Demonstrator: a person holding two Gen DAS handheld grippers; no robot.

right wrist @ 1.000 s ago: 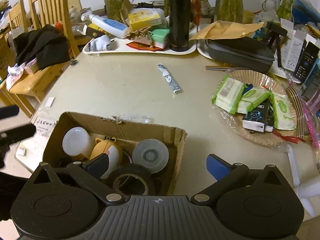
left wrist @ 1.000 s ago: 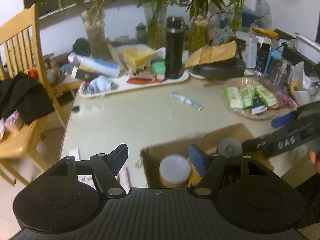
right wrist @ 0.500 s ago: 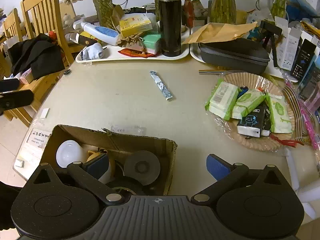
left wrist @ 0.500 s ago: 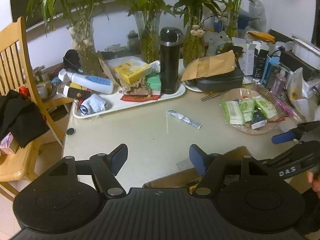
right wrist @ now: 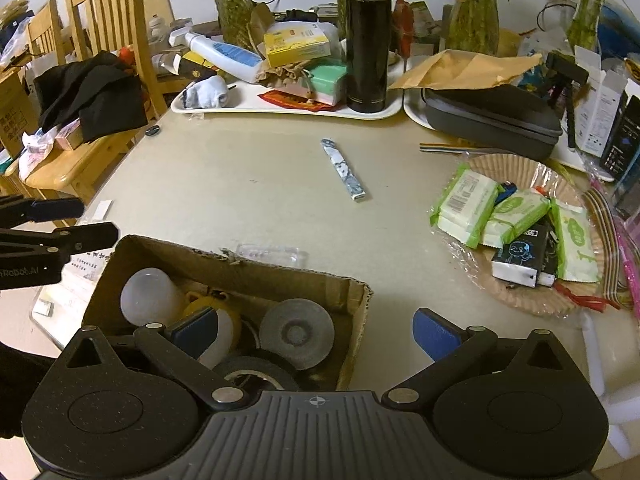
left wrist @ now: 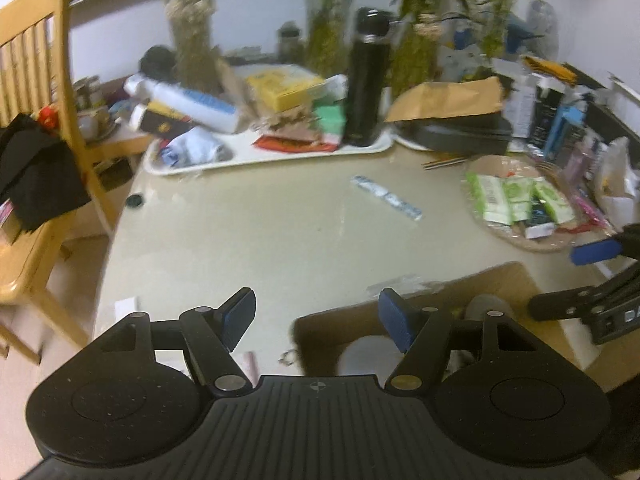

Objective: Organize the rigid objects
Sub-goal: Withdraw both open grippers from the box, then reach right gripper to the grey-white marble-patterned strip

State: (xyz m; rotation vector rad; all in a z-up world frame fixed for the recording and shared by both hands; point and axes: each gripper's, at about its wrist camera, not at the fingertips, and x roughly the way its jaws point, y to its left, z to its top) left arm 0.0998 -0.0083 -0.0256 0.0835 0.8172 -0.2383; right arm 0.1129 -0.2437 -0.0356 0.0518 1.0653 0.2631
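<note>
Brown cardboard box (left wrist: pixel 472 312) is being seen again under the left gripper (left wrist: pixel 316 314), which is being brought back down, half open and empty. Right gripper (right wrist: pixel 316 330) is being held wide, empty, over it. Another pick looks likely.

Smooth, faintly glossy beige surface (right wrist: pixel 256 184). Rough brown cardboard box (right wrist: pixel 280 276) with torn edges, near left. Glossy black metal flask (right wrist: pixel 368 40) with bright bands, far. Varnished wooden chair (right wrist: pixel 112 20), matt black cloth (right wrist: pixel 88 92) draped over it. Shiny plastic tissue packs (right wrist: pixel 464 204) on a woven tray (right wrist: pixel 520 168). Matt grey fabric case (right wrist: pixel 492 116) under crinkled brown paper envelope (right wrist: pixel 460 68).
</note>
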